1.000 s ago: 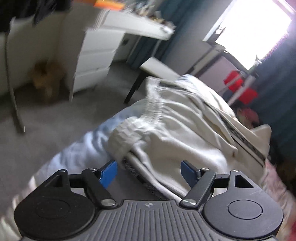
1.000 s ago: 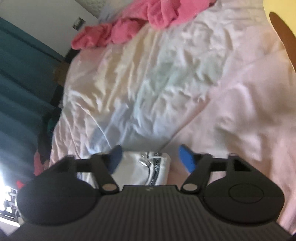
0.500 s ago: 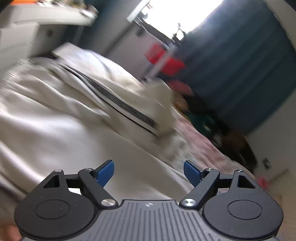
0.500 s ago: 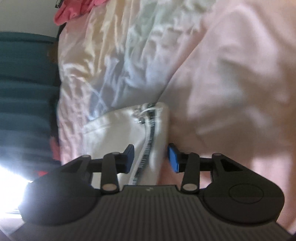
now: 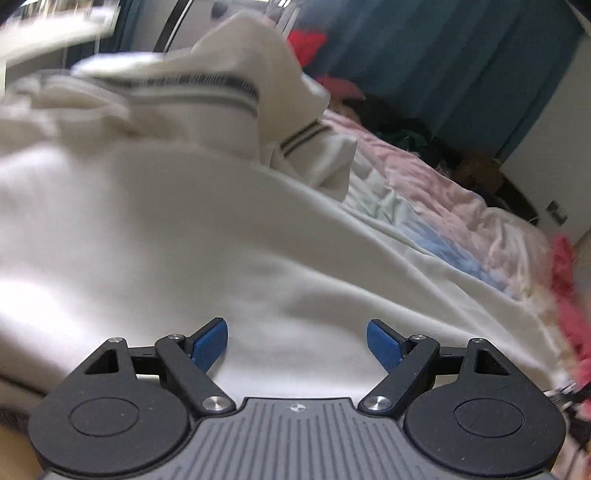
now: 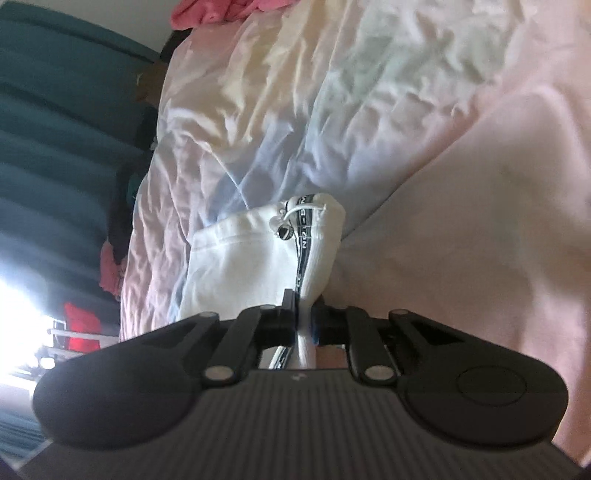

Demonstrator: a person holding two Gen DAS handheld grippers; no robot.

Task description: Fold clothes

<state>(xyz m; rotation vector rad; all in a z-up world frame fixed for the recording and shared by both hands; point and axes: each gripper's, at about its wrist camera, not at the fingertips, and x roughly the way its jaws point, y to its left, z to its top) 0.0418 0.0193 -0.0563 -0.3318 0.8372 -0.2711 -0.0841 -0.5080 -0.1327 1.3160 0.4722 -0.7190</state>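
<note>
A cream-white garment (image 5: 177,229) with a black-and-white striped trim lies crumpled on the bed and fills most of the left wrist view. My left gripper (image 5: 297,341) is open just above its smooth cloth, empty. In the right wrist view my right gripper (image 6: 303,321) is shut on an edge of the white garment (image 6: 251,258), beside its dark lettered stripe and a white drawstring with a metal tip (image 6: 282,225).
The bed has a rumpled pastel pink, blue and yellow sheet (image 6: 332,103). A pink garment (image 6: 221,11) lies at its far end, also at the right edge of the left wrist view (image 5: 565,295). Teal curtains (image 5: 461,62) and dark clutter stand beyond the bed.
My right gripper closed from wide open onto the white garment's edge. My left gripper swung from the waistband side over the garment toward the curtains, staying open.
</note>
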